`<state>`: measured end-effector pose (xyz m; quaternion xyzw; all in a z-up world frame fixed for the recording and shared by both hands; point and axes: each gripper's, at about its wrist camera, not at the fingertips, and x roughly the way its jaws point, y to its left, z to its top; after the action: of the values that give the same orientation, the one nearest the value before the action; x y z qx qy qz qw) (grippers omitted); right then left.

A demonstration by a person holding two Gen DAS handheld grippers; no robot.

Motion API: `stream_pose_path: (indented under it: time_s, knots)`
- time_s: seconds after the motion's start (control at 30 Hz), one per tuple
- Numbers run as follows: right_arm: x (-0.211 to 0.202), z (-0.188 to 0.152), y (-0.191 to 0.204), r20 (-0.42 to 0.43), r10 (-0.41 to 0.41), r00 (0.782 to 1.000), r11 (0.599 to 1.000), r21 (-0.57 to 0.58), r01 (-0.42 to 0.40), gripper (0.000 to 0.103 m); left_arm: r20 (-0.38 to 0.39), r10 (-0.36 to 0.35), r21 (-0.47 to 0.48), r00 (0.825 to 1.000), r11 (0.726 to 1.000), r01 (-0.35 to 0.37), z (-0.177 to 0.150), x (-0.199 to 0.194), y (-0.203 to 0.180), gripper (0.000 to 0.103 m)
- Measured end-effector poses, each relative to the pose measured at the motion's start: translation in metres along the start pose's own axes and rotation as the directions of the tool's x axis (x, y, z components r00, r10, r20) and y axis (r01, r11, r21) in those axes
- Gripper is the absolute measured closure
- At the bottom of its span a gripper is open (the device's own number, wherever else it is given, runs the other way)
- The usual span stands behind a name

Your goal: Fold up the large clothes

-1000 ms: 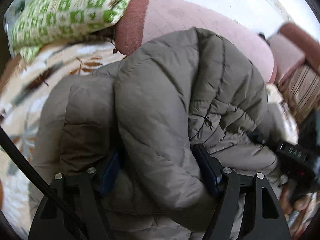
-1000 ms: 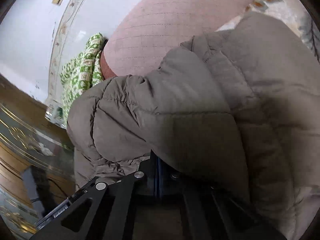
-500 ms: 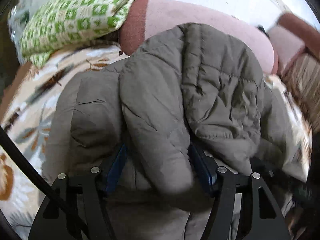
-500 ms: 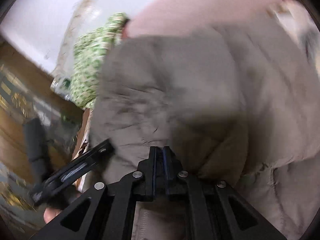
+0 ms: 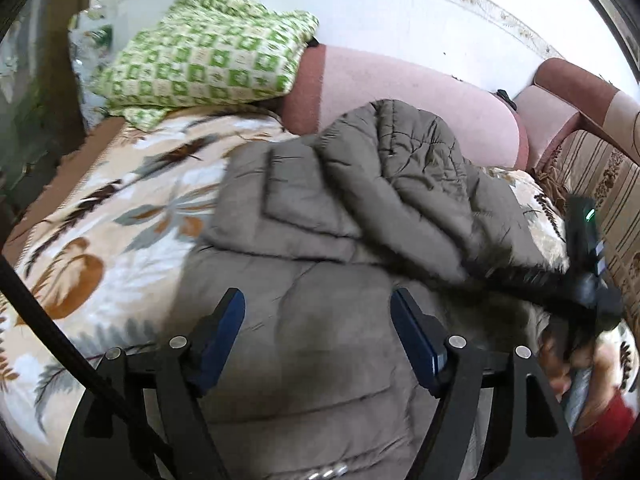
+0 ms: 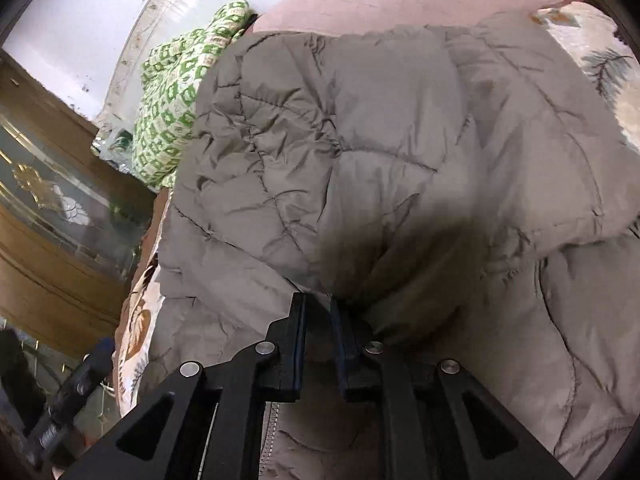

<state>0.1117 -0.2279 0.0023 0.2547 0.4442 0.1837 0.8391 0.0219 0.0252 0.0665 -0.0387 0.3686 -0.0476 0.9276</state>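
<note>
A grey-brown quilted puffer jacket (image 5: 360,208) lies on a floral bedspread (image 5: 120,216), with its upper part folded over the body. My left gripper (image 5: 318,320) is open just above the jacket's lower part, holding nothing. My right gripper (image 6: 318,312) is shut on a fold of the jacket (image 6: 360,160) and holds it low over the rest of the garment. In the left wrist view the right gripper (image 5: 580,280) shows blurred at the jacket's right edge.
A green-and-white checked blanket (image 5: 208,64) lies on a pink bolster (image 5: 400,96) at the back. A striped armchair (image 5: 600,168) stands at the right. A wooden cabinet (image 6: 52,200) with glass stands left of the bed.
My left gripper has let go of the jacket fold and drawn back, jaws open. The fold now lies flatter on the jacket. My right gripper stays shut on the fabric and has lowered it.
</note>
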Motion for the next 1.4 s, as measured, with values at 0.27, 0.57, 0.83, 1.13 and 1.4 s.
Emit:
stream_pose_path:
  time_s: [0.27, 0.57, 0.83, 1.13, 1.4]
  knots:
    - [-0.01, 0.049, 0.093, 0.119, 0.104, 0.987, 0.99, -0.108, -0.091, 0.089, 0.148, 0.066, -0.089, 0.987, 0.995, -0.053, 0.006, -0.015, 0.034, 0.012]
    - [0.107, 0.057, 0.084, -0.012, -0.025, 1.0, 1.0, 0.005, 0.025, 0.09, 0.117, 0.048, -0.16, 0.992, 0.987, -0.029, 0.013, -0.017, 0.065, 0.012]
    - [0.043, 0.028, 0.104, 0.051, 0.014, 0.999, 0.995, -0.094, -0.009, 0.087, 0.138, 0.017, -0.137, 0.99, 0.991, 0.002, 0.012, -0.027, 0.057, 0.012]
    - [0.015, -0.006, 0.06, 0.022, -0.017, 1.0, 0.999, -0.045, 0.018, 0.081, 0.143, 0.008, -0.104, 0.99, 0.995, 0.007, 0.009, -0.031, 0.049, 0.012]
    - [-0.063, -0.041, 0.039, 0.08, -0.109, 0.991, 0.99, -0.077, 0.115, 0.07, 0.133, 0.028, -0.123, 0.991, 0.992, -0.012, 0.005, -0.035, 0.054, 0.012]
